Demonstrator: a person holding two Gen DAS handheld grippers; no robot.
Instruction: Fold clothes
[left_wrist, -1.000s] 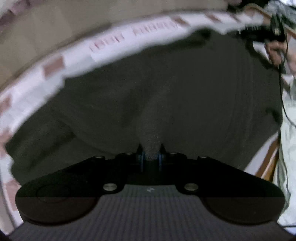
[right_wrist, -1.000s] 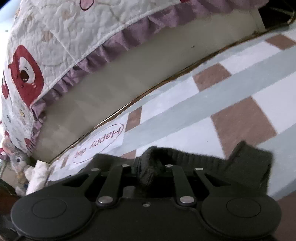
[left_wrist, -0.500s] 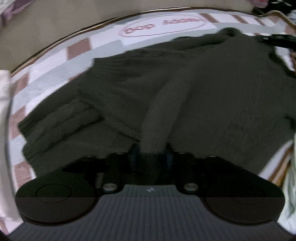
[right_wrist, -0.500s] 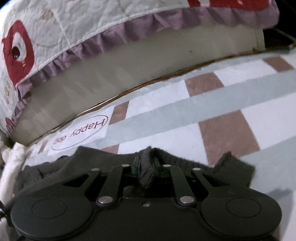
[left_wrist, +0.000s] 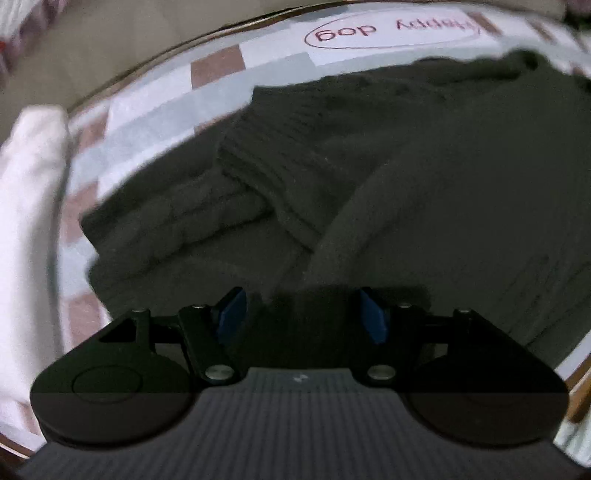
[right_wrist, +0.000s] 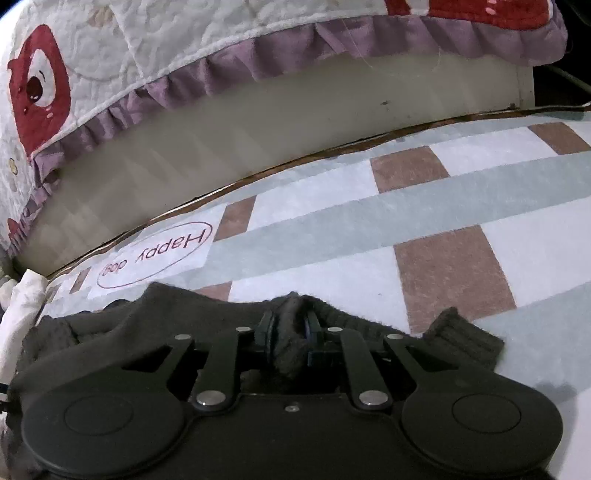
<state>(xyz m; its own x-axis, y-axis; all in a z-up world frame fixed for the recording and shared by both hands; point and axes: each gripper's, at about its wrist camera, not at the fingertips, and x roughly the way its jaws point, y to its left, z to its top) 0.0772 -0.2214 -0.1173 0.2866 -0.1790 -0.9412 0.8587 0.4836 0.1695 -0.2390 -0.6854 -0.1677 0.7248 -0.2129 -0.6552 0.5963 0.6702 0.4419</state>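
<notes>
left view's smeared with blur: the white cloth (left_wrist: 26, 229) at the left edge is a soft streak, cut off by the frame. the sweater (left_wrist: 443, 177) runs out past the right edge, its near part hidden behind the left gripper (left_wrist: 303, 317). right view: the right gripper (right_wrist: 290, 332) covers most of the sweater, and the quilt (right_wrist: 147, 48) is cropped at the top.

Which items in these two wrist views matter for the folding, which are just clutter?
In the job:
- dark knitted sweater, spread on the mat
- left gripper, jaws opening, a sweater fold lying between them
- right gripper, pinching the sweater's edge

Lying about:
- checked mat with "Happy dog" label
- white quilt with purple ruffle
- white cloth at the mat's edge
</notes>
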